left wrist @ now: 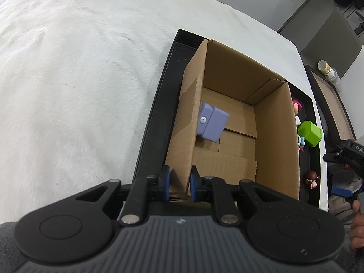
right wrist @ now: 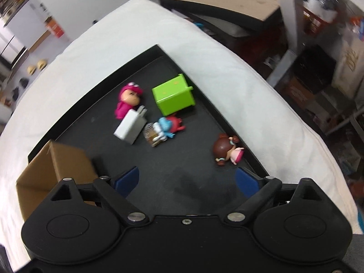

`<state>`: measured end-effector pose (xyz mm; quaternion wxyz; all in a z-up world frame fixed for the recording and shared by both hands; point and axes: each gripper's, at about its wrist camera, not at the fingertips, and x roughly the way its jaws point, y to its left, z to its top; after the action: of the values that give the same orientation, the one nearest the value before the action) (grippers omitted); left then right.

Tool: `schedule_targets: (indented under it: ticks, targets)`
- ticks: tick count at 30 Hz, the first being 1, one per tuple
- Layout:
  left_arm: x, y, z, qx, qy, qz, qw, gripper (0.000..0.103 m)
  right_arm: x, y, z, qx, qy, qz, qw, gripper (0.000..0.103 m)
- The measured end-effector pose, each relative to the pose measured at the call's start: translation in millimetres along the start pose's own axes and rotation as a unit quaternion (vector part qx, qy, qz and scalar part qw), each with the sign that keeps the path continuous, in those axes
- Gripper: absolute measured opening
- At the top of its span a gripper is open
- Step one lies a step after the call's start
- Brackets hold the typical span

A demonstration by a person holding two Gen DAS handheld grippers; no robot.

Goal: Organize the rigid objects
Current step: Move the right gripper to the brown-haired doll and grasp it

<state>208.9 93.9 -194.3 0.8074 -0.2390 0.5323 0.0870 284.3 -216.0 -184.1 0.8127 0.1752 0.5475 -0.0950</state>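
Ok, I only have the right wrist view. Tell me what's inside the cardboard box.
Observer: One lilac case lies on the floor of the cardboard box, against its left wall.
Operator: Now report the left tool.
Observer: The left tool is closed on the box's near left wall, one pad outside and one inside.
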Motion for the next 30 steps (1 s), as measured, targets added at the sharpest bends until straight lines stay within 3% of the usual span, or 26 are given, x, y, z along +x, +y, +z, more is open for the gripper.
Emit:
schedule_targets:
  ticks: [6, 30]
  targets:
    - [1.2, -1.6, 0.6, 0.004, 0.002, 0.002, 1.0000, 0.016, 19.4, -14.8, 0.3, 0.038, 0.015, -0.009, 0.999, 0.092]
    - [11.8, -8.4, 5.1, 0.015, 0.015, 0.023, 0.9995, 0.016, 86.9, -26.8, 1.3, 0.038, 0.014, -0.040, 0.998, 0.086]
